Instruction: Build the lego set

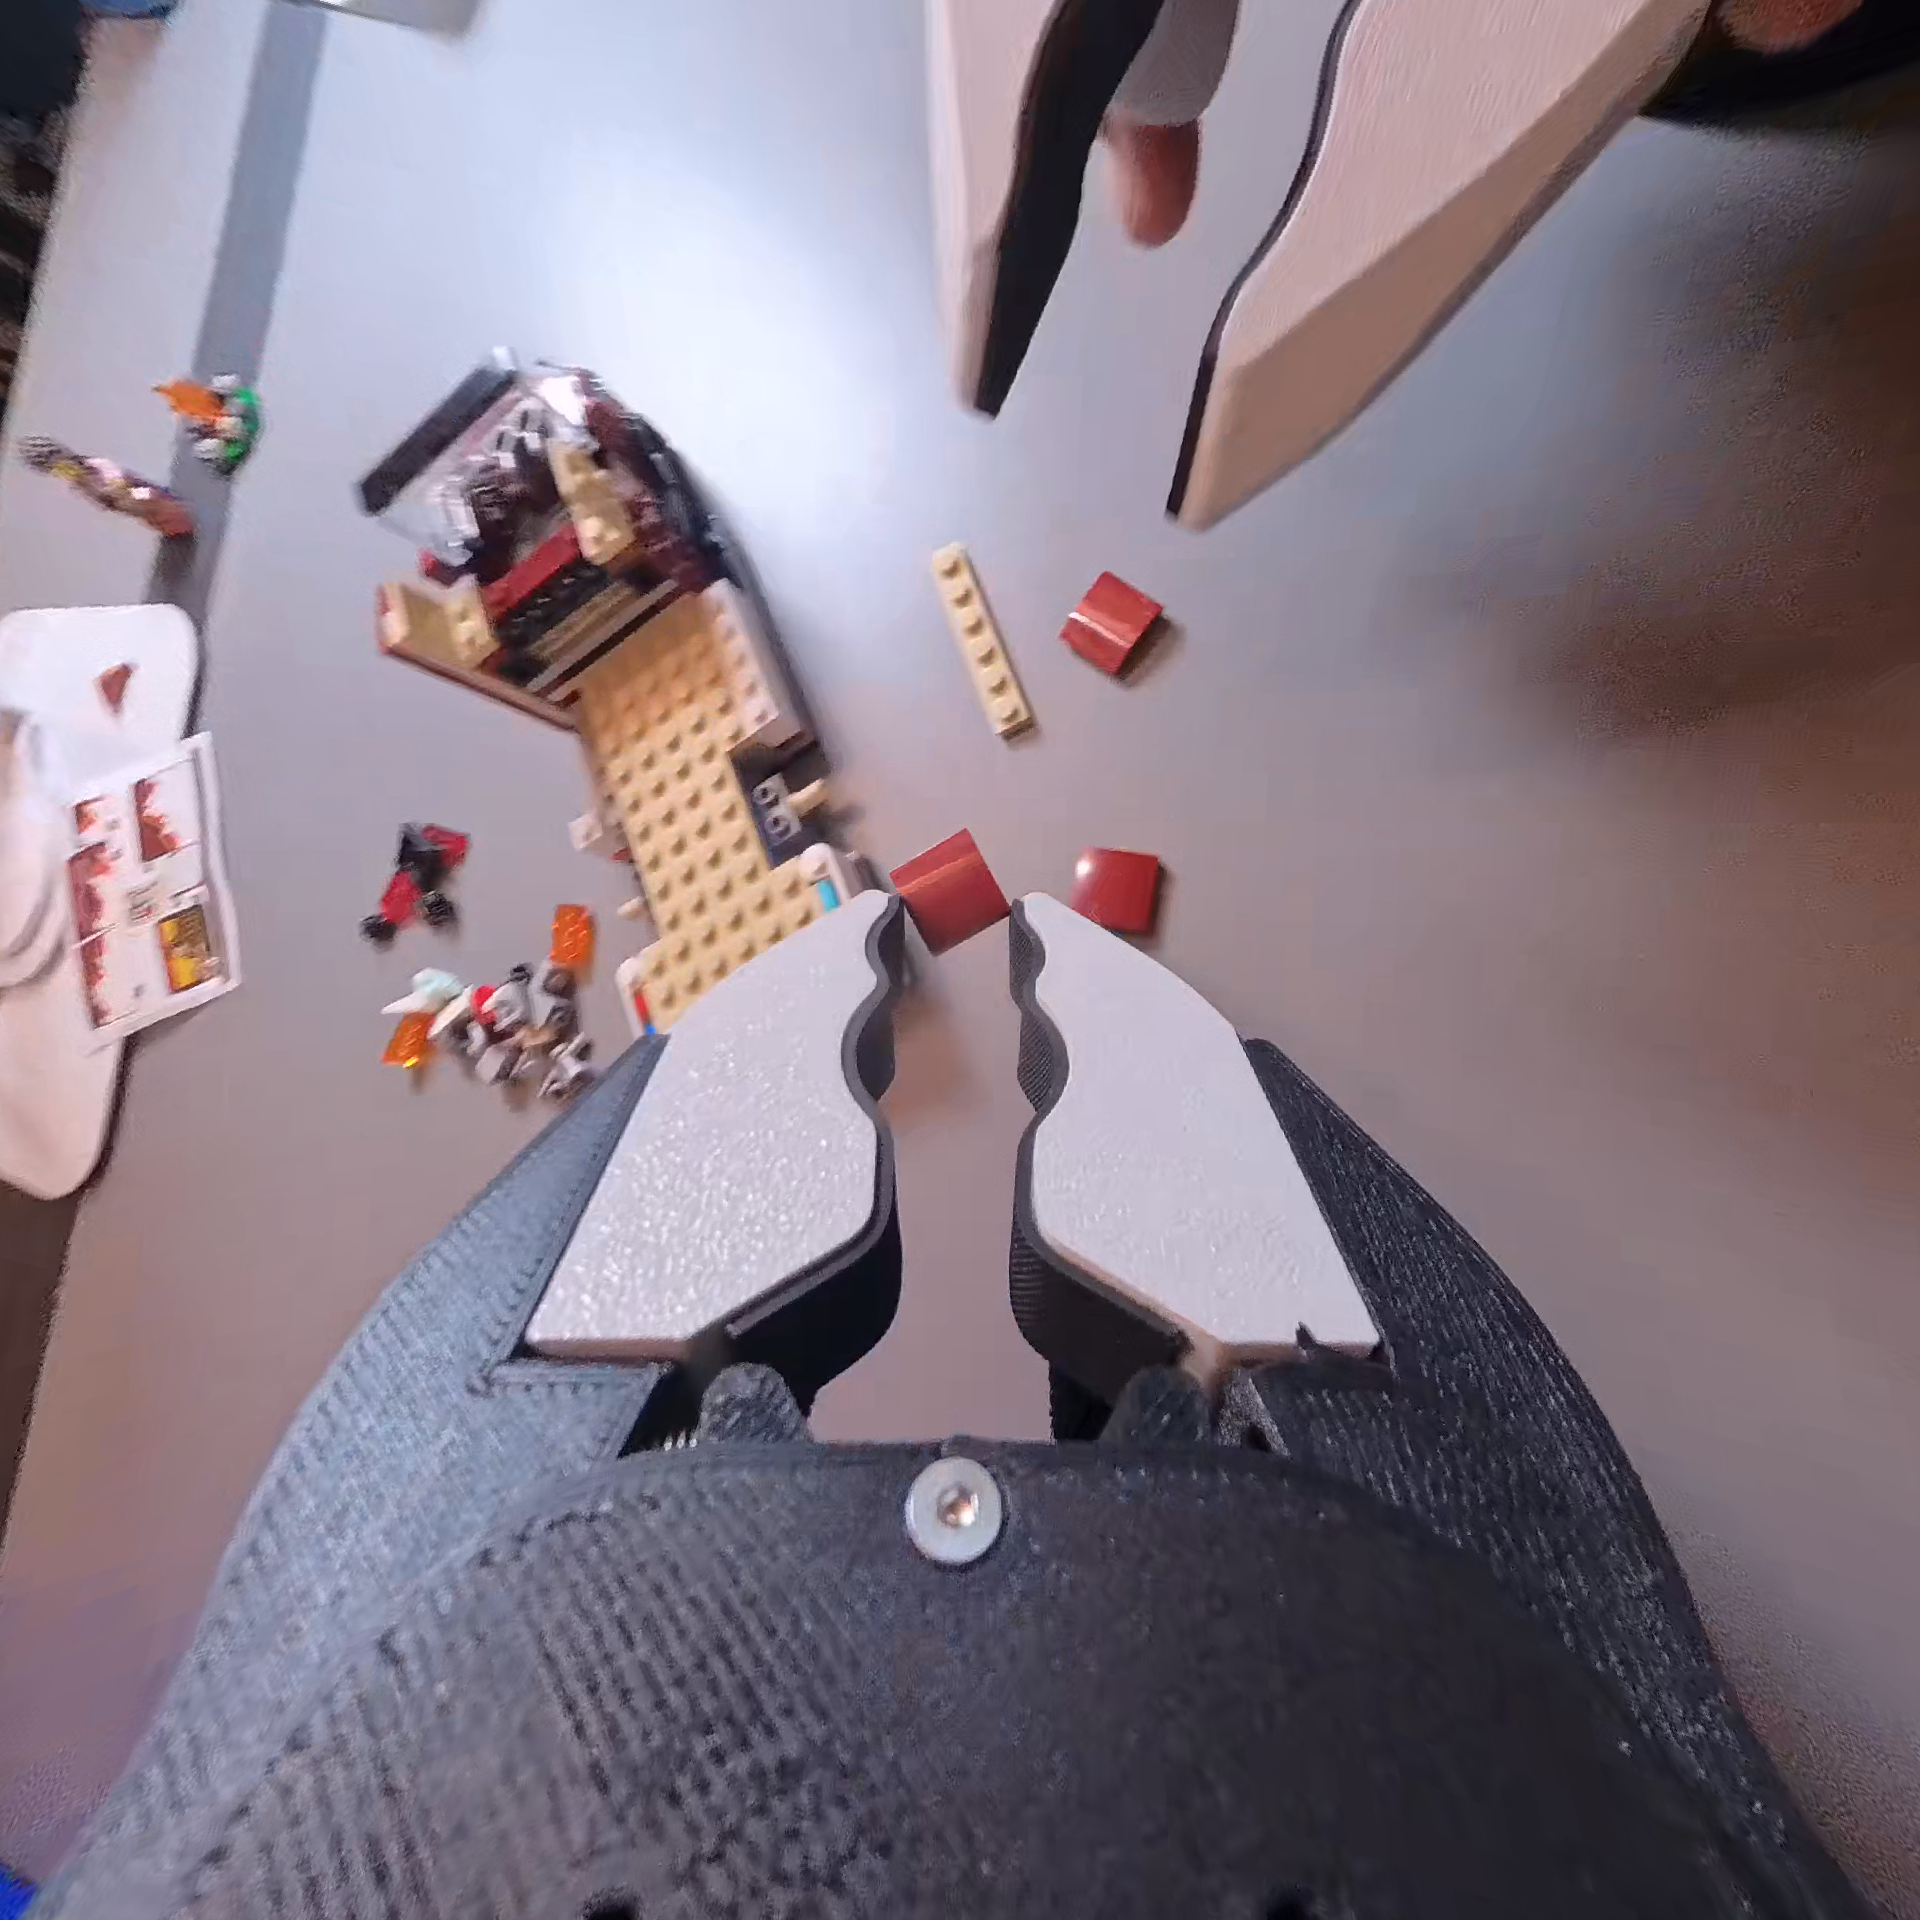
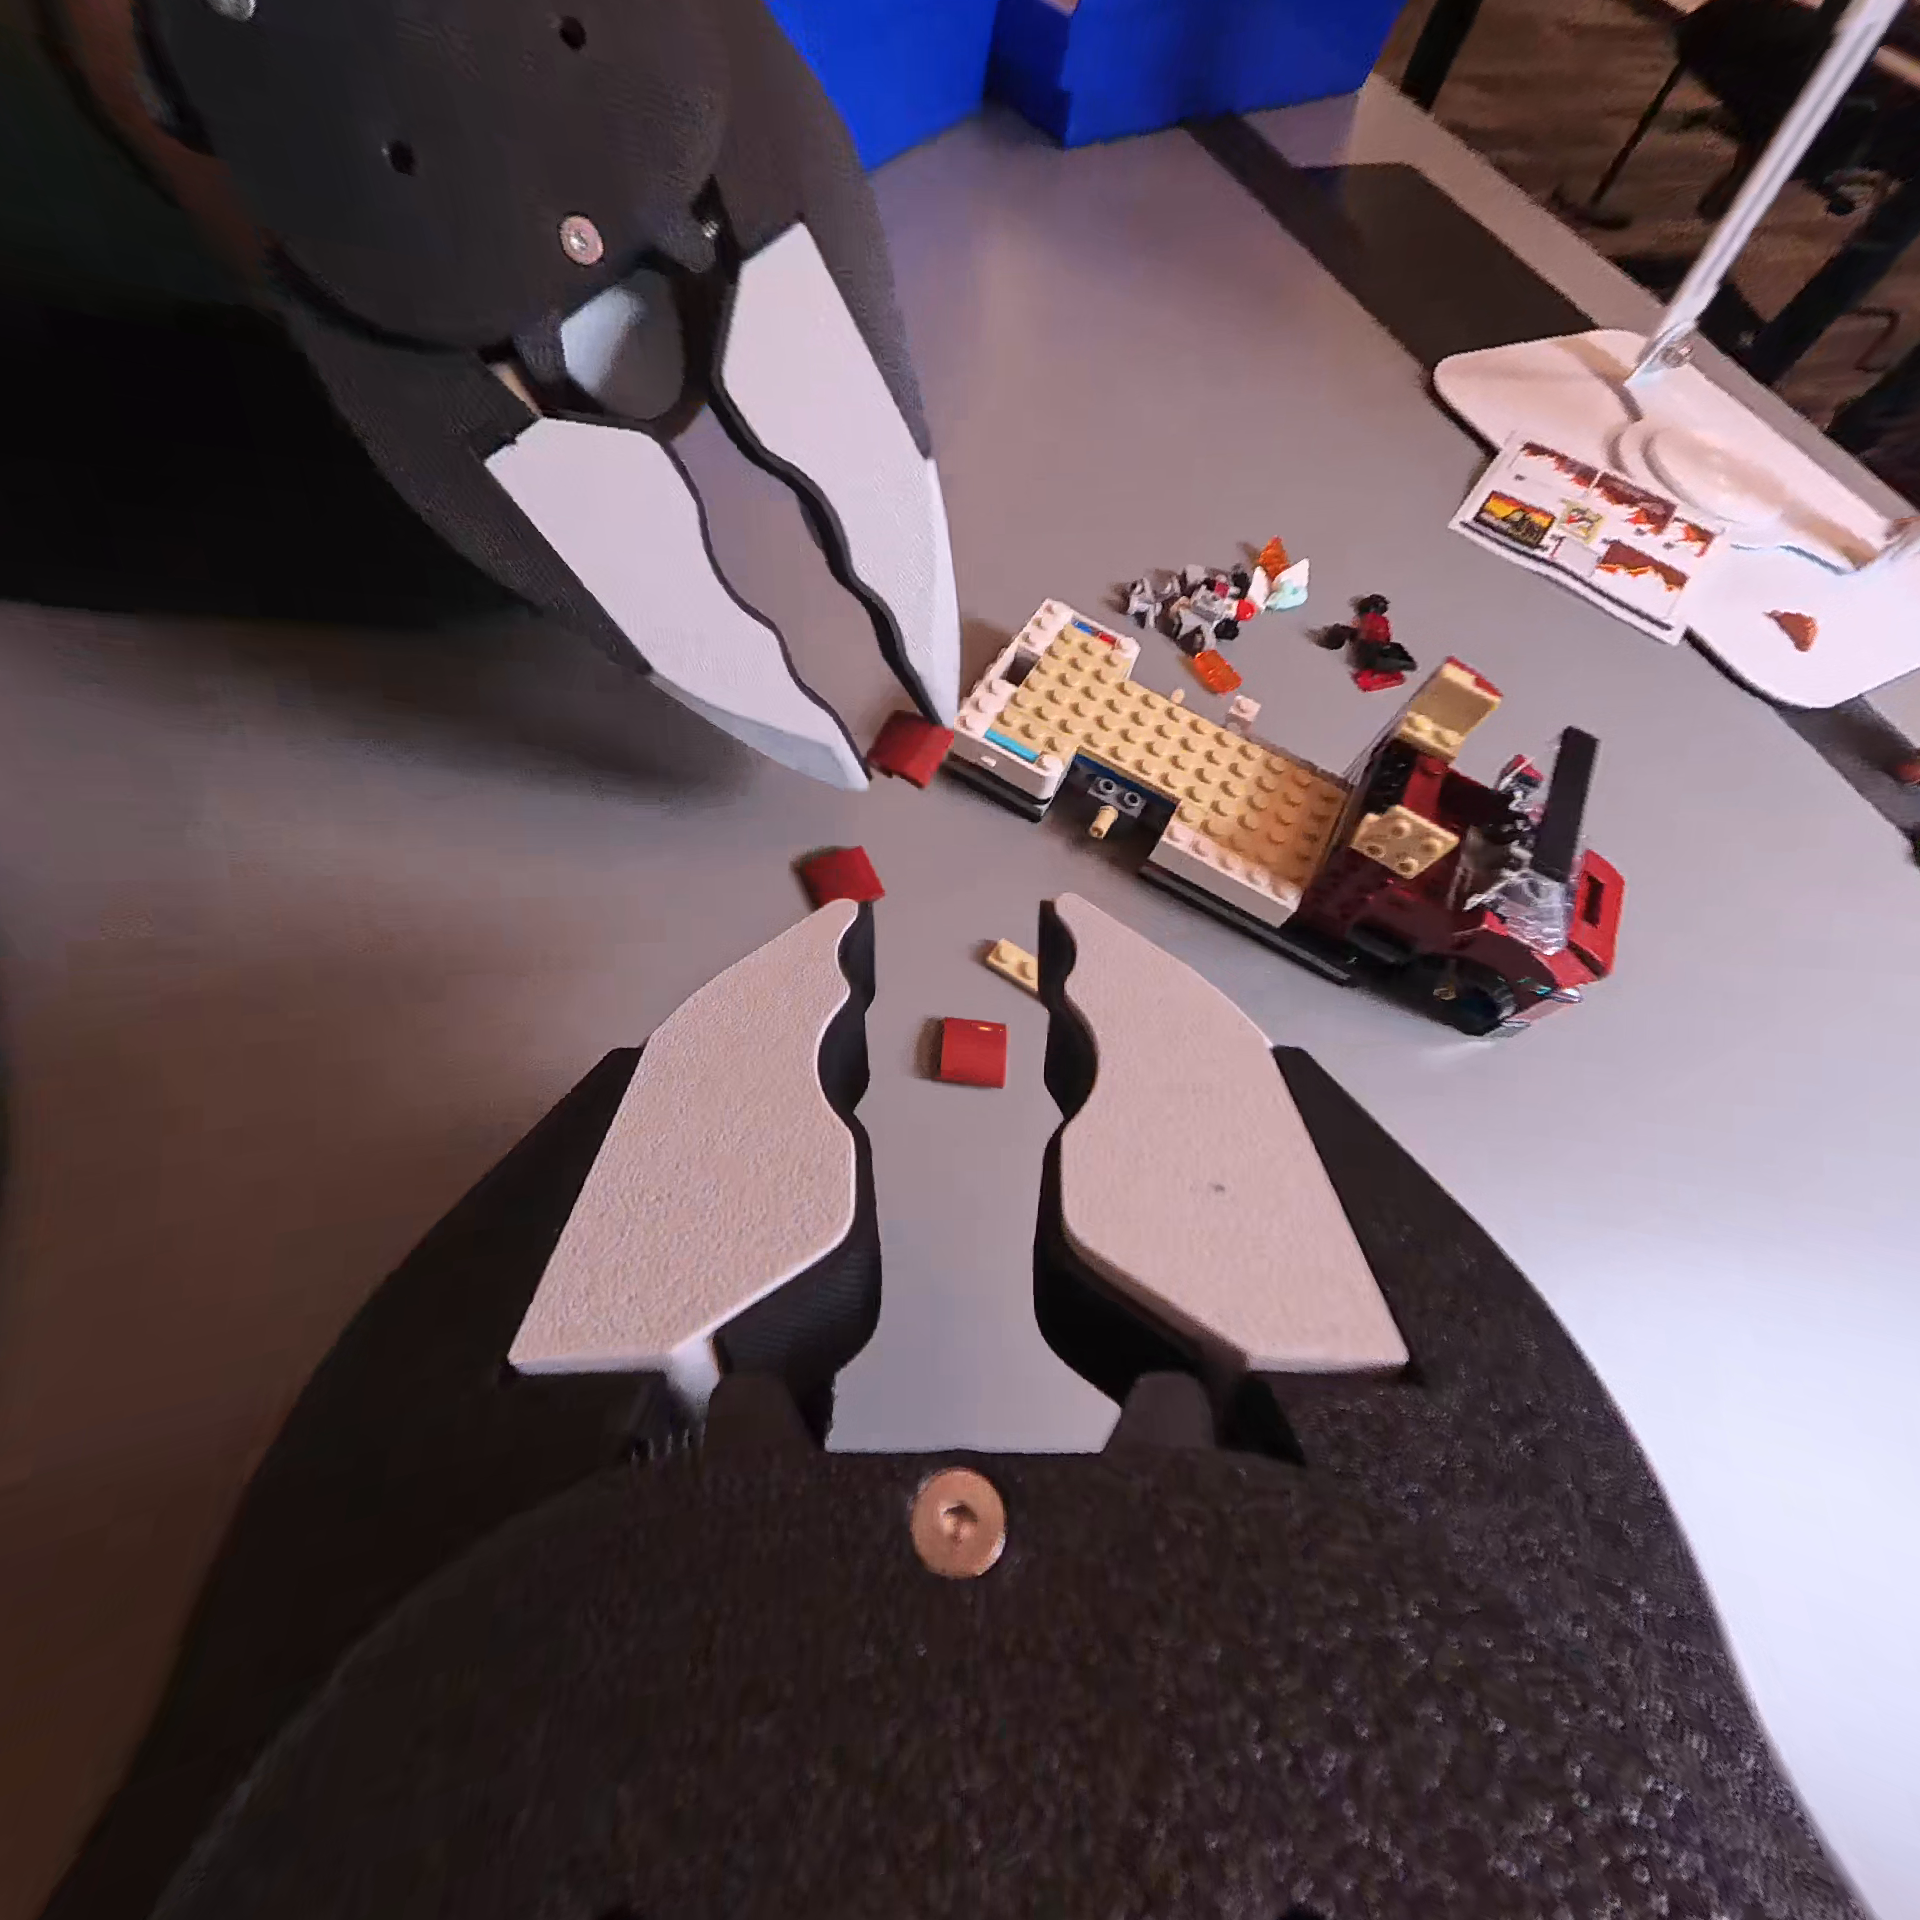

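Observation:
A part-built truck with a tan studded bed (image 1: 675, 790) and a dark red cab lies on the grey table; it also shows in the right wrist view (image 2: 1195, 769). My left gripper (image 1: 958, 906) is low at the bed's rear corner, its tips closed on a red curved brick (image 1: 951, 888), also seen from the right wrist view (image 2: 912, 750). My right gripper (image 2: 954, 914) is open and empty above the table. A second red curved brick (image 2: 966, 1051) lies between its fingers, a tan plate (image 2: 1008, 958) is partly hidden by one finger, and a third red brick (image 2: 842, 873) lies by the other tip.
A pile of small pieces (image 2: 1216, 597) and a small red and black model (image 2: 1371, 644) lie beyond the truck. A printed sheet (image 2: 1590, 525) rests against a white stand base (image 2: 1538, 384). Blue boxes (image 2: 1091, 62) stand at the table's far edge. There is about 7 cm between the tips of the two grippers. My left tips are roughly 40 cm from the white stand base (image 2: 1538, 384).

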The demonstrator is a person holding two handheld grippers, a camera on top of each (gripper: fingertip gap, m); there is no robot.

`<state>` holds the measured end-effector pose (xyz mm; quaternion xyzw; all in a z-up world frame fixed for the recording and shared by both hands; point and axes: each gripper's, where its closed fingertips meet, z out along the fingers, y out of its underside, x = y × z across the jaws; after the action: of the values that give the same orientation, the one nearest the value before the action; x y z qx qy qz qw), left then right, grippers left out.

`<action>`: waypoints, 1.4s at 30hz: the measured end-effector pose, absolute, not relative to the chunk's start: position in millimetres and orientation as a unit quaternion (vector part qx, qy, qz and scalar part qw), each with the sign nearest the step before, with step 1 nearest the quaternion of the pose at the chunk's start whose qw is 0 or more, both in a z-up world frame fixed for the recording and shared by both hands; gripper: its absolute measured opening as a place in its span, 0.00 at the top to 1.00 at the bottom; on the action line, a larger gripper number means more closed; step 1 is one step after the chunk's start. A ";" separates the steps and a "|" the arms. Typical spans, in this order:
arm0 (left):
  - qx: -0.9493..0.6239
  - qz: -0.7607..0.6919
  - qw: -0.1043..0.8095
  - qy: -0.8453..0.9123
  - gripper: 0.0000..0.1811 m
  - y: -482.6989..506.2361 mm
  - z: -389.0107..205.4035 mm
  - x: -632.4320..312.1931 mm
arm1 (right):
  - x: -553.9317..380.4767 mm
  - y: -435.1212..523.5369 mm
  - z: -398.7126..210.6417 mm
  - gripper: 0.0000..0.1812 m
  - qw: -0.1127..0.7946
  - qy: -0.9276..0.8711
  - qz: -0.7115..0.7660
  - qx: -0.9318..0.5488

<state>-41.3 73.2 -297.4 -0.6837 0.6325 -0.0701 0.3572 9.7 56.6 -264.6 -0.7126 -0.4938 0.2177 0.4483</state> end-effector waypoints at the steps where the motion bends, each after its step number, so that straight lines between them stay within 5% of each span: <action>1: -0.683 -0.078 0.347 0.638 0.89 70.9 -302.6 -36.6 | 8.0 55.3 -270.2 0.83 0.440 -0.502 0.211 -0.715; 9: -0.696 -0.151 0.293 0.638 0.88 58.9 -324.9 -24.7 | 7.7 44.0 -295.6 0.83 0.391 -0.532 0.201 -0.724; 16: -0.697 -0.190 0.296 0.625 0.78 53.7 -316.9 -32.2 | 8.7 44.0 -303.9 0.83 0.370 -0.541 0.193 -0.730; 25: -0.682 -0.216 0.267 0.646 0.90 42.2 -330.4 -28.6 | -12.0 51.2 -311.6 0.83 0.325 -0.594 0.188 -0.711; 42: -0.676 -0.231 0.260 0.650 0.85 41.3 -327.8 -55.8 | -10.4 35.8 -321.3 0.95 0.216 -0.708 0.161 -0.653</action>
<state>-55.8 41.3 -327.8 -0.6760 0.6500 -0.2305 0.2596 -10.4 35.8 -321.3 -0.6531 -0.7077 0.1610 0.2160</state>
